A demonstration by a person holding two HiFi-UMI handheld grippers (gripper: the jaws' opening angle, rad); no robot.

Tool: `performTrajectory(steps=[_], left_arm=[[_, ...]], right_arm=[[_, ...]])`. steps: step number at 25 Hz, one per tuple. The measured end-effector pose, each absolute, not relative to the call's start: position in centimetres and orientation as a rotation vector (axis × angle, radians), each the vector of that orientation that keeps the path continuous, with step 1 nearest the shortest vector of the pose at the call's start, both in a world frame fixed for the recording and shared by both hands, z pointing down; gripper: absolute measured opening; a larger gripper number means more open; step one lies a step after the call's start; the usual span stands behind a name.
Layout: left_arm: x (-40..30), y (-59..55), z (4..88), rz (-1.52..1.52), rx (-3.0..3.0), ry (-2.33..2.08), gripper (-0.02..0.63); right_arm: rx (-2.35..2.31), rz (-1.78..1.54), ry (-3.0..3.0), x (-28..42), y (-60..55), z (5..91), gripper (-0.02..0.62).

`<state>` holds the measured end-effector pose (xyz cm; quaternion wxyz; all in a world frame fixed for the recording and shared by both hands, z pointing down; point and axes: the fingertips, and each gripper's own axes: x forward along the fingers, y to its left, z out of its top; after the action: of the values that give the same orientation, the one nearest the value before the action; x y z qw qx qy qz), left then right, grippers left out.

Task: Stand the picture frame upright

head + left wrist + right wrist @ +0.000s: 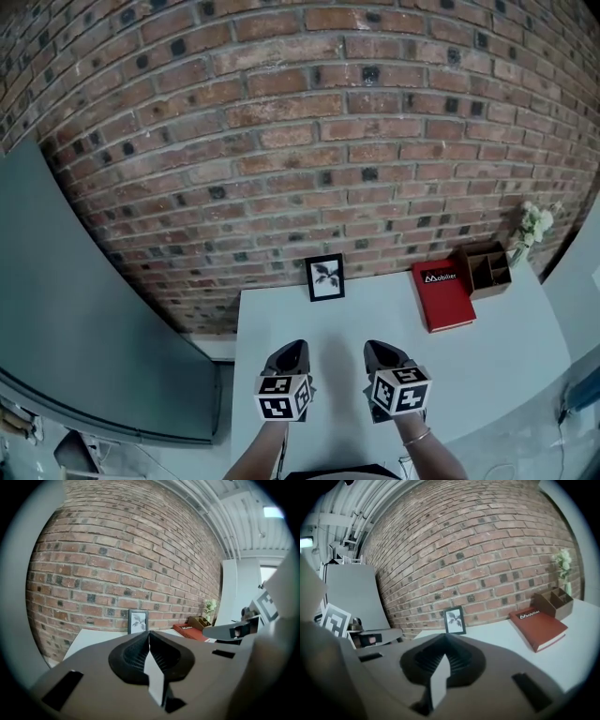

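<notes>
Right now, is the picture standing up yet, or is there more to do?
Looks done: the picture frame stands upright at the back of the table, by the brick wall. In hand: nothing; the left gripper and right gripper are both shut and empty, near the table's front. Left: nothing I can see.

The picture frame [325, 277] stands upright at the back edge of the bench [497, 375], close to the brick wall [300, 122] behind it. To its right a book [442, 294] lies flat on the bench. A compartmented box [486, 269] sits just behind the book's right corner, with a sprig of flowers [532, 228] to the box's right. The left gripper [296, 349] and right gripper [375, 349] hover side by side over the bench's near part, in front of the frame.
</notes>
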<state>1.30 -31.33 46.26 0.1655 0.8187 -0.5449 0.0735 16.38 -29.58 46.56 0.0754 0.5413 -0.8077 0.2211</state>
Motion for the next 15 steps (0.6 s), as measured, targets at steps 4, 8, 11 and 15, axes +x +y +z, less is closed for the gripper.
performTrajectory(steps=[4,8,11,15], left_arm=[[0.4,-29.5,46.9,0.219,2.309,-1.556,-0.003],[-0.2,-28.1,47.8,0.222,2.275,-1.556,-0.003],[-0.8,-27.4,48.5,0.225,2.259,-1.554,-0.003],[-1.7,-26.5,49.3,0.241,2.22,-1.552,-0.003]], right_arm=[[1.623,0.637,-2.415,16.0,-28.1,46.4,0.003],[1.616,0.649,-2.399,15.9,-26.8,47.0,0.003],[1.615,0.656,-2.386,15.6,-26.2,47.7,0.003],[1.612,0.653,-2.372,15.2,-25.5,47.9,0.003]])
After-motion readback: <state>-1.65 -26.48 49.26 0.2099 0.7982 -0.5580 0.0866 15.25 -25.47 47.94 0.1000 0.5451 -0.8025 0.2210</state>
